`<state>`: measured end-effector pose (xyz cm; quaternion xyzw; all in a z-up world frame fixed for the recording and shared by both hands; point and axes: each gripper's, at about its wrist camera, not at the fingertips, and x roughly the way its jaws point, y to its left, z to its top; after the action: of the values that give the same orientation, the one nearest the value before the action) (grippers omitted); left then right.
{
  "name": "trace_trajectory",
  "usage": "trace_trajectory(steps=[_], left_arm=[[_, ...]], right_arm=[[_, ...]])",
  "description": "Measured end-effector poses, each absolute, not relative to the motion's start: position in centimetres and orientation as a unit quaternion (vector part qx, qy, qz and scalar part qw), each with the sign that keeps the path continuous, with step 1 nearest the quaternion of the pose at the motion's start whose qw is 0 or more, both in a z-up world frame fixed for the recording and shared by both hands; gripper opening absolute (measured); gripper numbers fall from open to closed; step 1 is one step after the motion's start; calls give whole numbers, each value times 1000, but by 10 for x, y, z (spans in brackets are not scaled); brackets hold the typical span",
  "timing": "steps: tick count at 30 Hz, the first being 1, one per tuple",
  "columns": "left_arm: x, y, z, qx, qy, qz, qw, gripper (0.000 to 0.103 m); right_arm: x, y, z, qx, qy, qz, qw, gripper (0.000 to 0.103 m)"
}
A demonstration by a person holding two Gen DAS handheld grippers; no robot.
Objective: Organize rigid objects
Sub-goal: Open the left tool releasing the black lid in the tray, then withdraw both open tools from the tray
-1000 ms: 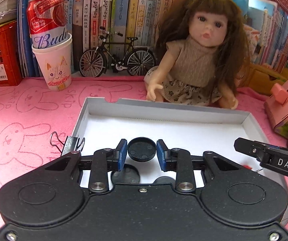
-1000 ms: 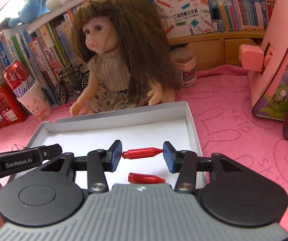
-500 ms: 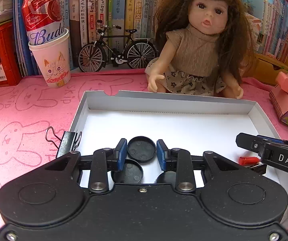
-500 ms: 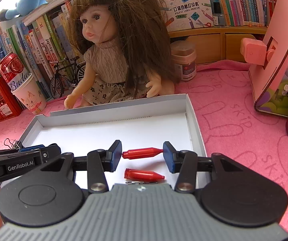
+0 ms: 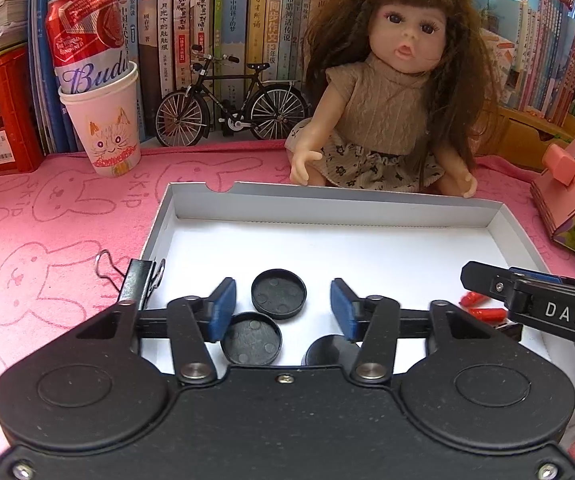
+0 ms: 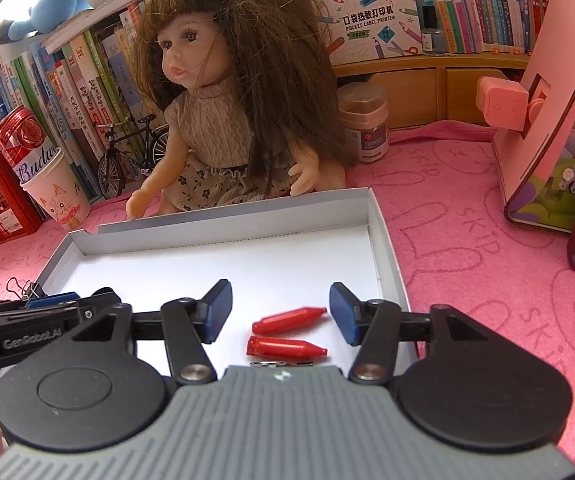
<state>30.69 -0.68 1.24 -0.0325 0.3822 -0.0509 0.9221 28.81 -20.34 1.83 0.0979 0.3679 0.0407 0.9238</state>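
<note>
A shallow white box [image 5: 327,200] [image 6: 223,220] lies on the pink cloth. In the left wrist view a round black cap [image 5: 279,294] rests on the box floor between the jaws of my left gripper [image 5: 283,312], which are opening and clear of it. Two more black caps [image 5: 251,343] [image 5: 327,354] lie nearer, partly hidden by the gripper. In the right wrist view a red pen cap [image 6: 289,319] lies free on the box floor between the opening jaws of my right gripper [image 6: 281,312]. A second red pen cap [image 6: 285,348] lies just below it.
A doll [image 5: 391,112] sits behind the box. A model bicycle [image 5: 231,108], a paper cup holding a red can [image 5: 99,92] and books line the back. A binder clip [image 5: 135,276] sits at the box's left edge. A pink cardboard house [image 6: 547,100] stands right.
Both grippers opened. The black cap left the left gripper's pads and lies on the box floor. The red pen cap dropped from the right gripper beside the other one.
</note>
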Motion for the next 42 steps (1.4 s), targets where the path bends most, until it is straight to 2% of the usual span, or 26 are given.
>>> trace_trajectory(steps=[4, 19, 42], left_arm=[[297, -6, 21, -28, 372, -54, 926, 60], [235, 0, 57, -27, 331, -54, 942, 76], [167, 12, 67, -31, 301, -58, 951, 79]], right_arm=[[280, -206, 24, 113, 361, 41, 925, 81], [224, -194, 65, 71, 313, 41, 946, 88], [169, -184, 68, 37, 295, 43, 954, 92]])
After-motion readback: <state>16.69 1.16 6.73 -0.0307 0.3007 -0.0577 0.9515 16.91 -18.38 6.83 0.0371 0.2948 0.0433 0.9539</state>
